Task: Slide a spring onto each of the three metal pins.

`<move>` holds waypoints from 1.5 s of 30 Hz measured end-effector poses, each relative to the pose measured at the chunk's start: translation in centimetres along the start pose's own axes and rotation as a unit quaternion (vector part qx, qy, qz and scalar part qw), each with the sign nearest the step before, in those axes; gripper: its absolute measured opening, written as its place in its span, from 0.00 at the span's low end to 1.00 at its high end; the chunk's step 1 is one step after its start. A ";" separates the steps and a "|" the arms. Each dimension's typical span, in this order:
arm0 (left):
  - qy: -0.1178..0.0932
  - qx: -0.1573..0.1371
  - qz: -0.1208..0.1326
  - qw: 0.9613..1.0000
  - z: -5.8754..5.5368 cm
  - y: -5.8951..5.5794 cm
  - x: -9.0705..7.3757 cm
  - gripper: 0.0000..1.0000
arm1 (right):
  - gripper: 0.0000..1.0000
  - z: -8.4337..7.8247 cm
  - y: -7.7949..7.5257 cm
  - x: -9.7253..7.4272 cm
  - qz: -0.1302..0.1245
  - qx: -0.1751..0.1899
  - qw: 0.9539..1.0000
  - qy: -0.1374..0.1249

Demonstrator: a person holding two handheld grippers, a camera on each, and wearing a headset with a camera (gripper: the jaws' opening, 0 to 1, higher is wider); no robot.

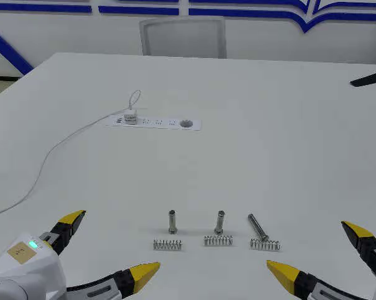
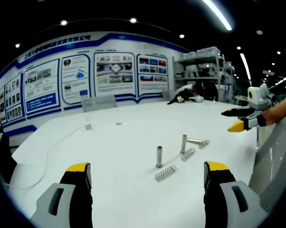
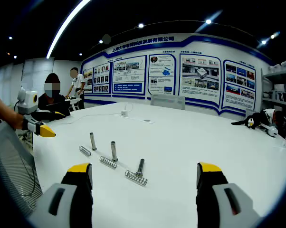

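Both left gripper (image 1: 118, 240) and right gripper (image 1: 307, 245), cut off below, hold fingers (image 1: 144, 272) apart near pins (image 1: 173, 220) and springs (image 1: 218, 240).

White table (image 1: 288, 156); silvery grey pins (image 1: 220, 222) and springs (image 1: 218, 240); black, yellow-tipped left tool (image 1: 116, 242) and right tool (image 1: 310, 245); white power strip (image 1: 153, 122)

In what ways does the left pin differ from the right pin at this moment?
The left pin stands upright; the right pin lies slanted on the table. The left pin keeps a clear gap to the left spring; the right pin's head nearly reaches the right spring. Both are metal, with no spring on them.
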State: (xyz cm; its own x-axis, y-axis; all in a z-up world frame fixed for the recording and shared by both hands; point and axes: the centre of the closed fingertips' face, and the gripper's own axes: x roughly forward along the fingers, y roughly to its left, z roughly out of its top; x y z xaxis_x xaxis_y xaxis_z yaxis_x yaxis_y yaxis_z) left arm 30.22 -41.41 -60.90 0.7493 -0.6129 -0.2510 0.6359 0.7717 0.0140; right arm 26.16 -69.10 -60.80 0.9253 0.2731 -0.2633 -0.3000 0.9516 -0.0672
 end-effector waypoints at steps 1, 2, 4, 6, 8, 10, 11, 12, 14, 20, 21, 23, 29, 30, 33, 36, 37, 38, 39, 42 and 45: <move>-0.001 -0.001 0.000 1.000 0.1 0.0 0.0 1.00 | 0.92 -0.1 0.0 0.0 0.000 0.000 1.000 0.002; -0.002 -0.002 0.000 1.000 0.1 0.0 0.0 1.00 | 0.92 -0.1 0.0 0.0 0.001 0.000 1.000 0.003; -0.001 -0.002 -0.002 1.000 0.1 0.0 0.0 1.00 | 0.92 -0.2 0.1 0.0 0.001 -0.001 1.000 0.004; -0.001 -0.001 -0.003 1.000 0.0 -0.1 0.0 1.00 | 0.92 -0.1 0.0 0.0 0.000 -0.002 1.000 0.004; -0.001 -0.001 -0.004 1.000 0.1 -0.2 0.0 1.00 | 0.92 -0.2 0.0 0.0 0.000 -0.002 1.000 0.004; -0.002 0.000 -0.004 1.000 0.1 -0.2 0.0 1.00 | 0.92 -0.2 0.0 0.0 -0.001 -0.001 1.000 0.005; -0.002 0.000 -0.004 1.000 0.1 -0.2 0.0 1.00 | 0.92 -0.2 0.0 0.0 -0.001 -0.001 1.000 0.006; -0.001 0.000 -0.004 1.000 0.1 -0.2 0.0 1.00 | 0.92 -0.3 0.0 0.0 -0.001 -0.001 1.000 0.007; 0.000 -0.001 -0.004 1.000 0.1 -0.2 0.0 1.00 | 0.92 -0.4 0.0 0.0 -0.001 -0.001 1.000 0.010; 0.000 0.001 -0.005 1.000 0.1 -0.2 0.0 1.00 | 0.91 -0.5 0.0 0.0 0.000 0.001 1.000 0.012; 0.000 0.002 -0.005 1.000 0.1 -0.2 0.0 1.00 | 0.91 -0.6 0.0 0.0 0.000 0.002 1.000 0.014; 0.002 0.002 -0.007 1.000 0.1 -0.3 0.0 1.00 | 0.91 -0.7 0.0 0.0 -0.001 0.000 1.000 0.016; 0.005 0.004 -0.014 1.000 -0.1 -0.6 0.1 1.00 | 0.91 -0.8 0.0 0.0 -0.003 0.002 1.000 0.019; 0.005 0.004 -0.014 1.000 0.0 -0.6 0.1 1.00 | 0.91 -0.9 -0.1 -0.1 -0.003 0.002 1.000 0.020; 0.000 0.004 -0.015 1.000 0.2 -0.7 0.0 1.00 | 0.91 -0.7 0.0 -0.1 -0.003 0.008 1.000 0.018; -0.009 0.006 -0.018 1.000 0.6 -0.8 -0.1 0.97 | 0.91 -0.4 0.1 -0.3 -0.002 0.012 1.000 0.013; -0.012 0.007 -0.018 1.000 0.8 -0.8 -0.1 0.98 | 0.91 -0.5 0.1 -0.3 -0.003 0.007 1.000 0.015; -0.014 0.006 -0.019 1.000 0.9 -0.9 -0.1 0.98 | 0.91 -0.5 0.2 -0.3 -0.003 0.004 1.000 0.017; -0.016 0.004 -0.021 1.000 0.9 -0.9 -0.1 0.98 | 0.91 -0.6 0.2 -0.2 -0.002 0.001 1.000 0.019; -0.012 0.004 -0.024 1.000 0.7 -1.0 0.0 0.98 | 0.91 -0.5 0.1 -0.2 -0.004 0.004 1.000 0.018; -0.013 0.004 -0.025 1.000 0.7 -1.0 0.0 0.99 | 0.90 -0.3 -0.3 -0.3 -0.010 0.013 1.000 0.012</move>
State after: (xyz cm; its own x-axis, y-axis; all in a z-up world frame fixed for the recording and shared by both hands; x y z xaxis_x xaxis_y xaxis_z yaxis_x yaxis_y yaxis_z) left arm 29.75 -42.32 -60.21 0.7213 -0.6545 -0.2266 0.6738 0.7388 0.0108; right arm 25.89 -69.51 -60.95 0.9247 0.2511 -0.2860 -0.2753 0.9602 -0.0469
